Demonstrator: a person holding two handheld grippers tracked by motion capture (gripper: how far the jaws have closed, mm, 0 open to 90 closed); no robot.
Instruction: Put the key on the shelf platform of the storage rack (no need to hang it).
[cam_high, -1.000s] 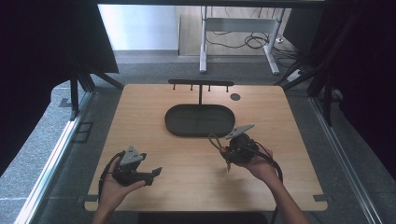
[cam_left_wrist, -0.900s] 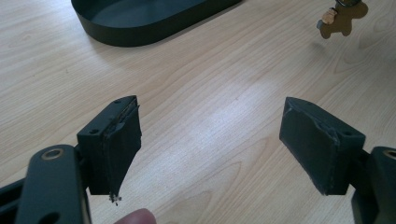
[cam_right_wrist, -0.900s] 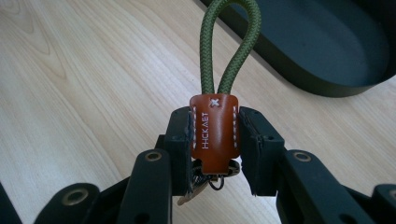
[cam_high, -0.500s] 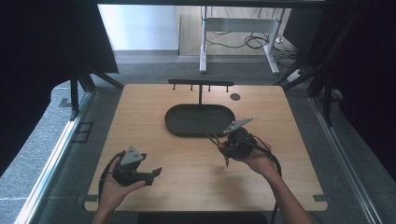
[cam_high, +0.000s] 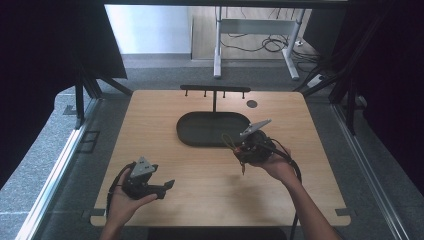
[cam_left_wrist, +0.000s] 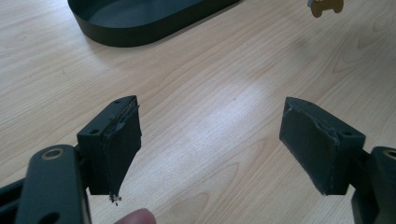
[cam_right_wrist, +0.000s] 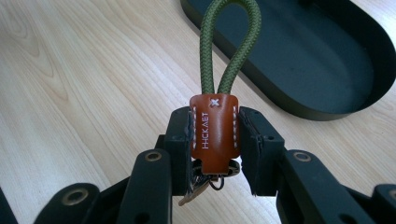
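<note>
My right gripper (cam_right_wrist: 215, 133) is shut on a keychain's brown leather tab (cam_right_wrist: 214, 123), whose olive-green cord loop (cam_right_wrist: 229, 42) sticks out past the jaws toward a black oval tray (cam_right_wrist: 327, 70). Metal parts hang below the tab. In the high view the right gripper (cam_high: 241, 150) hovers by the tray's (cam_high: 212, 131) near right rim, with the keychain (cam_high: 230, 142) pointing left. My left gripper (cam_high: 167, 186) rests near the front left of the table, open and holding nothing. Its own view shows its jaws (cam_left_wrist: 210, 140) wide apart over bare wood, the tray (cam_left_wrist: 140, 23) beyond them.
A black rack with several hooks (cam_high: 215, 90) stands behind the tray. A small dark round disc (cam_high: 252, 103) lies at the back right. A tan piece (cam_left_wrist: 325, 5) hangs at the top right of the left gripper view. The light wooden table (cam_high: 150, 125) surrounds the tray.
My right gripper has drifted a little forward and left toward the tray, keychain still in its jaws. The left gripper has stayed put.
</note>
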